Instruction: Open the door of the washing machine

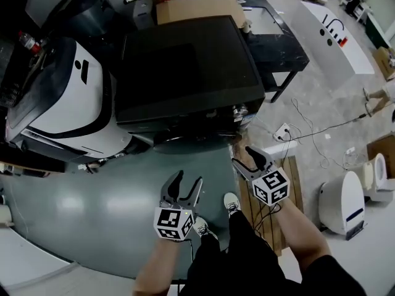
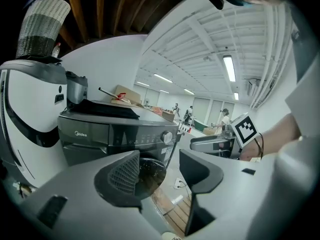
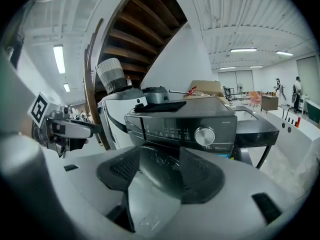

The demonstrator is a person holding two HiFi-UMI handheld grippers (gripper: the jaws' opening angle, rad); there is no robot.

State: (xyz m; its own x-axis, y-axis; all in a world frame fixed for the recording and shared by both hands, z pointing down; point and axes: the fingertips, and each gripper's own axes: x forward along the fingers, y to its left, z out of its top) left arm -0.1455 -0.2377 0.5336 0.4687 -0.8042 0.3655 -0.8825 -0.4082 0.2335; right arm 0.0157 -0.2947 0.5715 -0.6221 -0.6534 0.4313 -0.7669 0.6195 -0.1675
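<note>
The dark washing machine [image 1: 185, 66] stands ahead of me, its top seen from above and its round door [image 1: 191, 142] bulging at the front, closed. In the left gripper view the door glass [image 2: 150, 176] shows between the jaws, below the control knob [image 2: 168, 137]. My left gripper [image 1: 183, 184] [image 2: 159, 159] hangs open over the green floor, short of the door, with nothing gripped. My right gripper [image 1: 247, 156] [image 3: 159, 156] is open too, nearer the machine's right front corner. Its view looks at the door [image 3: 160, 169] and knob [image 3: 204, 136].
A white rounded machine [image 1: 68, 97] stands close on the washer's left. A black table [image 1: 278, 36] and a cardboard box [image 1: 197, 8] lie behind it. A wooden pallet [image 1: 290, 184], a power strip with cables [image 1: 282, 131] and a white device [image 1: 342, 202] are on the right. My shoes [image 1: 231, 202] are below.
</note>
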